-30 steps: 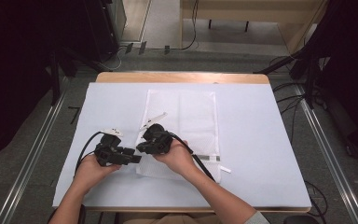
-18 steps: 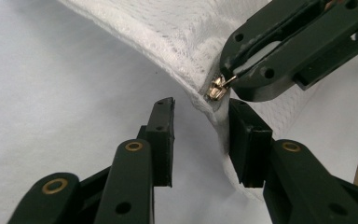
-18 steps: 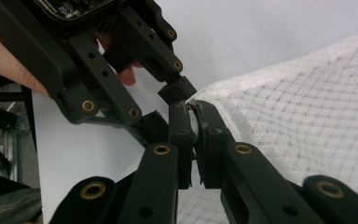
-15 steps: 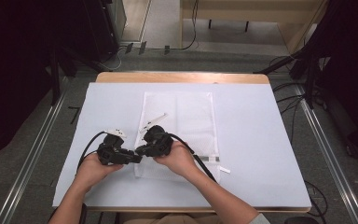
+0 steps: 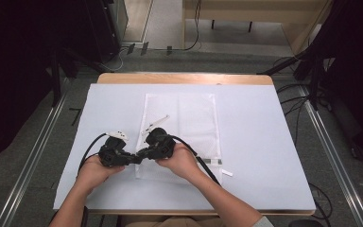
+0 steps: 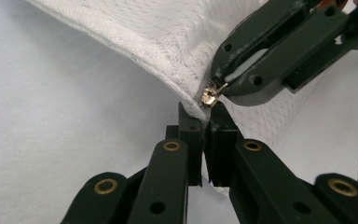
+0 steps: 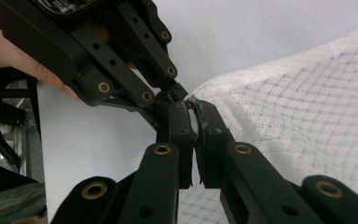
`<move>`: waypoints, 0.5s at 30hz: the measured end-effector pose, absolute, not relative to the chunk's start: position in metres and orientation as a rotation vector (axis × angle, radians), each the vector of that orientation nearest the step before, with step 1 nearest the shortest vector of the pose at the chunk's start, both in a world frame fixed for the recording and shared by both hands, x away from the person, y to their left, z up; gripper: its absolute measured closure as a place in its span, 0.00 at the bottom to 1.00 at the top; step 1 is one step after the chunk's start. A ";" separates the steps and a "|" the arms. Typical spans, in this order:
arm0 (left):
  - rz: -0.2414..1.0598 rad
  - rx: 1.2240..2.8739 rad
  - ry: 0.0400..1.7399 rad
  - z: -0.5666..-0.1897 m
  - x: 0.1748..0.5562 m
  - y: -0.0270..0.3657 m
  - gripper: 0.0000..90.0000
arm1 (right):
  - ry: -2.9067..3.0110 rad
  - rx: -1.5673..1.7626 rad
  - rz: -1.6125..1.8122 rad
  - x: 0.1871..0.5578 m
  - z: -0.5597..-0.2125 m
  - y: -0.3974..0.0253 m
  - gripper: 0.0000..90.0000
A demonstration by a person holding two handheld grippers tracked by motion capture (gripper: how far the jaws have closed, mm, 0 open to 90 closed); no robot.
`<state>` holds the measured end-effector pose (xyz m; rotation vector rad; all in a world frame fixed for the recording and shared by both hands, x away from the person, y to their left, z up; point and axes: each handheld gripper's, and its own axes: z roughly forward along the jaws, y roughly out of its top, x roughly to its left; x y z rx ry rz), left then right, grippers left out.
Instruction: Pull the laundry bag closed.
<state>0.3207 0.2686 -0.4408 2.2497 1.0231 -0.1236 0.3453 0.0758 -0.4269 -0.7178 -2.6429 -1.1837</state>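
White sheeting covers the wooden counter, dark equipment and cables crowd the floor beyond it, and all the action is at the near left corner of a flat white mesh laundry bag lying mid-counter.

What's changed? Over the last second both hands have slid left and drawn together. The right gripper has dropped from the bag's near edge down to its corner, and the left gripper has come in to meet it, tips nearly touching.

Left gripper view: its fingers are closed on the bag's seamed edge, cloth pinched between them. Just above, the right gripper's fingers are clamped by the small brass zipper pull, though whether they hold the metal itself or the cloth beside it, I cannot tell. In the right gripper view the fingers are shut with pale fabric between them.

My read: one hand anchors the corner, the other is set to draw the zipper, probably along the near edge toward the right.

Around it: a white tab lies near the bag's near right corner, and each gripper's black cable trails back past the wrists. The crowded fingers themselves are the main obstruction; the path rightward looks clear.
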 end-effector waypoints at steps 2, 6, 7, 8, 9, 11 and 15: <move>-0.124 2.251 1.025 -0.441 0.321 0.269 0.97 | -2.645 -0.720 -1.181 0.346 -0.428 0.076 0.97; -0.137 2.256 1.028 -0.441 0.321 0.269 0.98 | -2.630 -0.731 -1.171 0.347 -0.431 0.075 0.98; -0.137 2.261 1.030 -0.441 0.321 0.269 0.98 | -2.625 -0.738 -1.160 0.347 -0.432 0.075 0.98; -0.138 2.265 1.034 -0.441 0.321 0.269 0.98 | -2.627 -0.738 -1.161 0.347 -0.433 0.075 0.98; -0.139 2.265 1.035 -0.441 0.321 0.269 0.98 | -2.626 -0.738 -1.162 0.348 -0.434 0.075 0.98; -0.140 2.266 1.035 -0.441 0.321 0.269 0.98 | -2.626 -0.740 -1.155 0.348 -0.434 0.074 0.98; -0.139 2.263 1.034 -0.440 0.321 0.270 0.98 | -2.622 -0.736 -1.160 0.349 -0.436 0.072 0.98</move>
